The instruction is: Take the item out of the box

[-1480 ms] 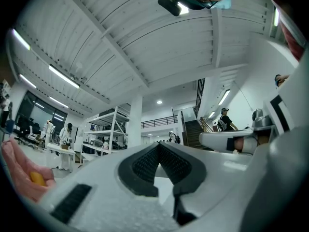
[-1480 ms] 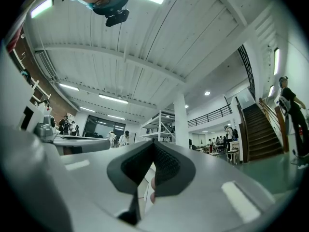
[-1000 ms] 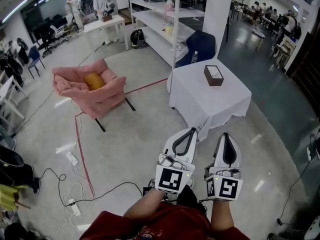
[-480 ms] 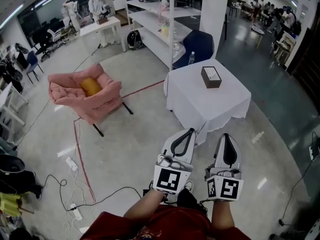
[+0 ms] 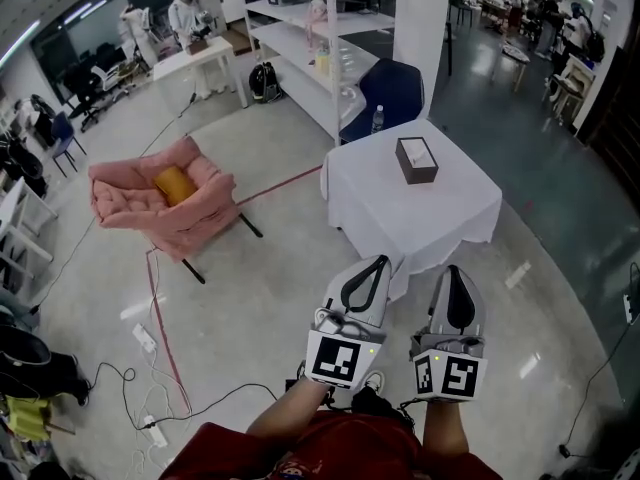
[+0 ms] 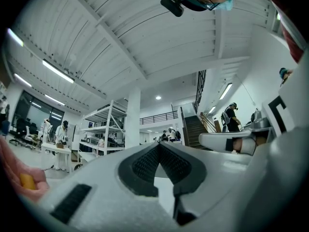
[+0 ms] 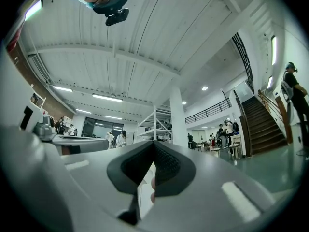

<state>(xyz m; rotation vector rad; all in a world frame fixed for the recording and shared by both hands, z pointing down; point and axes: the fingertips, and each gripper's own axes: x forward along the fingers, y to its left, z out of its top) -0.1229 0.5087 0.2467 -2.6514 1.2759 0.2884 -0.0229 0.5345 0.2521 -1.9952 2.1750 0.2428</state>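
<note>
Tongs in both hands, the left tongs (image 5: pixel 377 266) and the right tongs (image 5: pixel 452 273), are held side by side close to the person's body. Each pair is pressed together with nothing between. Well ahead stands a white-draped table (image 5: pixel 400 208) bearing the brown box (image 5: pixel 416 161), its pale item (image 5: pixel 414 152) showing in the top opening. The task appears to be at the approach, with the box not yet reached. The next move likely calls for walking up to the table, parting one pair and lowering it onto that opening.

A white-draped table (image 5: pixel 445 213) stands on the floor, carrying one brown box (image 5: pixel 416 159) toward its far corner.
</note>
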